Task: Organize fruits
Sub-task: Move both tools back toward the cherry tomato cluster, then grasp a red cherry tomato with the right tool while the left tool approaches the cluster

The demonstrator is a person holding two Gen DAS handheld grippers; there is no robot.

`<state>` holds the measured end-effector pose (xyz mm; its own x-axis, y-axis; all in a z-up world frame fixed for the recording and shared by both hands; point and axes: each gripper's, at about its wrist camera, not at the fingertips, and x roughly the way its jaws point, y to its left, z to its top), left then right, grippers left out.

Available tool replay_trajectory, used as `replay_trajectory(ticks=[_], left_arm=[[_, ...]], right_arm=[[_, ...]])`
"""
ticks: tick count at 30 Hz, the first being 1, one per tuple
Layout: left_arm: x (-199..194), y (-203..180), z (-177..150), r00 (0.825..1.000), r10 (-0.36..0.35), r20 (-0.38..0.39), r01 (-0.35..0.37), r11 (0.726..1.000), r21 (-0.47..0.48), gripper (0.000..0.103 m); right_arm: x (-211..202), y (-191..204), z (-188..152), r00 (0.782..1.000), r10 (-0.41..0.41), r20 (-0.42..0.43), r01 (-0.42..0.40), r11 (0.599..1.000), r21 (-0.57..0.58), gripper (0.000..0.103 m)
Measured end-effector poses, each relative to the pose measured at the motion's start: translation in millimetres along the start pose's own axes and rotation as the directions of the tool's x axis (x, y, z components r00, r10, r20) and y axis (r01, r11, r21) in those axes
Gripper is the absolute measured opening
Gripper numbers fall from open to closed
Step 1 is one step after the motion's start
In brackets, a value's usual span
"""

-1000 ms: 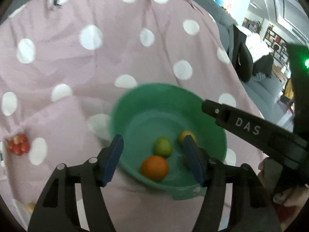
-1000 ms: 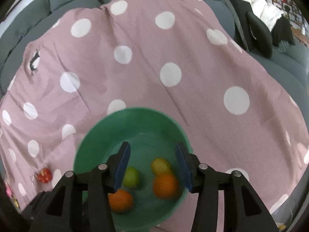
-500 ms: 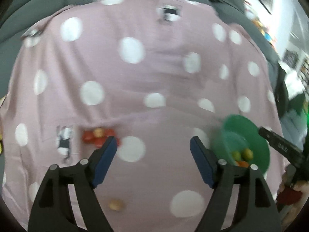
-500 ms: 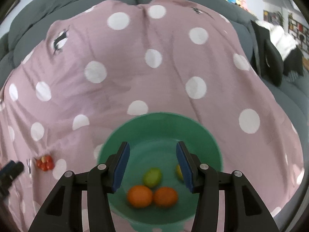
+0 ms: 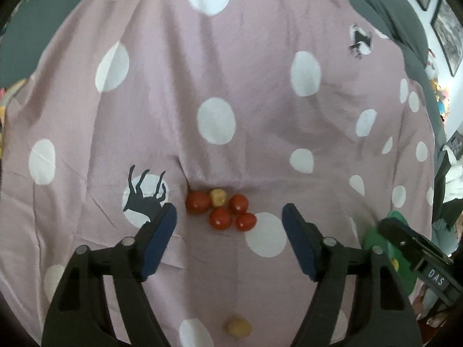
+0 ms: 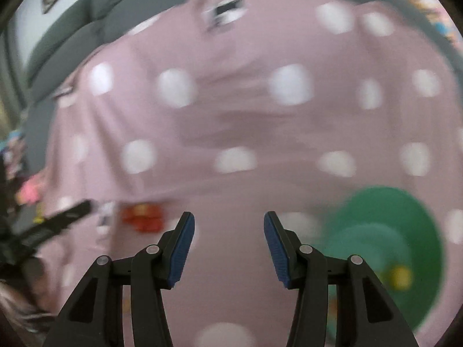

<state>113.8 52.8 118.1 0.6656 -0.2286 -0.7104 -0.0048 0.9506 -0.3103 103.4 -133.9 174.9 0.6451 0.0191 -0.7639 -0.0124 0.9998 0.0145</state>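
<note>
Left claw [image 5: 230, 221] angled downward, jaws closing on nothing, right claw [image 6: 228, 241] angled downward, jaws apart, empty

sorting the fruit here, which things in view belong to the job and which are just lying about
Part of the job:
- cluster of red tomatoes
- small yellow fruit lying alone
- green bowl
- left gripper, jaws closing, nothing between them

Just lying about:
- pink dotted sheet
- grey sofa
</note>
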Motion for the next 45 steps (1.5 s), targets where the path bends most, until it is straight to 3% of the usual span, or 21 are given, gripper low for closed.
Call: replay_trajectory(ticks=[2, 4, 7, 9, 14, 26, 36, 42, 45], left_arm=[[11.5, 6.7, 1.8, 1.000, 0.007, -0.023, -0.008, 1.000, -0.024, 0.062], [21.5, 12.4, 4.3, 0.999, 0.008, -0.039, -0.010, 0.999, -0.042, 0.048], [32.8, 20.8, 7.4, 0.998, 0.012, -0.062, -0.015, 0.998, -0.061, 0.037], [38.3, 25.4, 8.9, 0.997, 0.015, -0.074, -0.021, 0.997, -0.076, 0.033], [52.1, 31.9, 10.8, 0.994, 0.009, -0.107, -0.020, 0.995, -0.100, 0.031], [72.9, 23.5, 8.6, 0.986, -0.018, -0.163, 0.000, 0.994, -0.106, 0.031], [88.2, 16.3, 2.8, 0.980, -0.008, -0.200, -0.009, 0.996, -0.089, 0.031], [101.8, 10.4, -4.0, 0.971, -0.020, -0.237, 0.006, 0.998, -0.063, 0.031], [106.2, 2.4, -6.6, 0.976, 0.000, -0.216, -0.007, 0.999, -0.034, 0.028]], right_arm=[[26.0, 19.9, 5.5, 0.998, 0.031, -0.049, -0.033, 0.999, -0.041, 0.051], [55.2, 39.1, 7.2, 0.995, 0.039, -0.096, -0.047, 0.995, -0.083, 0.050], [93.9, 54.8, 3.2, 0.982, 0.089, -0.169, -0.106, 0.990, -0.097, 0.036], [116.1, 58.5, -0.8, 0.969, 0.109, -0.221, -0.129, 0.989, -0.078, 0.033], [137.4, 59.0, -5.5, 0.956, 0.157, -0.248, -0.168, 0.986, -0.022, 0.032], [150.4, 59.5, -14.0, 0.941, 0.151, -0.302, -0.166, 0.986, -0.025, 0.030], [132.8, 27.3, -2.1, 0.952, 0.137, -0.274, -0.130, 0.991, 0.043, 0.030], [123.2, 24.1, 2.7, 0.961, 0.130, -0.242, -0.123, 0.991, 0.047, 0.030], [120.0, 26.9, 3.3, 0.965, 0.127, -0.229, -0.121, 0.992, 0.039, 0.030]])
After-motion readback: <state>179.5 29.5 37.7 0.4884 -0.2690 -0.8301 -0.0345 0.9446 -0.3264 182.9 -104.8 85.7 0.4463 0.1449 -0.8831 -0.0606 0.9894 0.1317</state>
